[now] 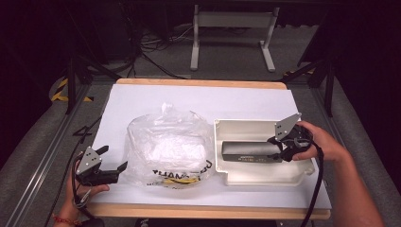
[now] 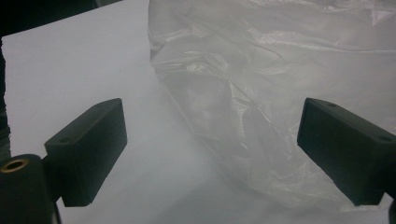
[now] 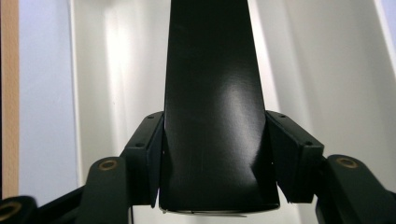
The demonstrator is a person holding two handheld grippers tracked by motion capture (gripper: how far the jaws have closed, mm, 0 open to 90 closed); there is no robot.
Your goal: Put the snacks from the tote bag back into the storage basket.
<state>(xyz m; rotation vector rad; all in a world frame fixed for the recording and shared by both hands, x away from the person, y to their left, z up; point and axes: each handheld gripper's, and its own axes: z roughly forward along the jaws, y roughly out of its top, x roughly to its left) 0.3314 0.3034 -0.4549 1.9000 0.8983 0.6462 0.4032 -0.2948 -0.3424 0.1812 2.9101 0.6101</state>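
A table covered in white paper carries two large things. Toward its left half lies a crumpled clear plastic bag with dark and yellow print near the table's front edge. On the right half sits a shallow white tray, its near rim close to the front edge.

Inside the tray, a long black box lies lengthwise. The right gripper clamps the box's right end, a jaw pressed against each long side, as the right gripper view shows. The left gripper rests at the table's front left corner with its jaws spread wide and empty, pointing at the bag.

The step in hand looks like setting the box down in the tray. Next, the right jaws would need to open and pull back without dragging the box.
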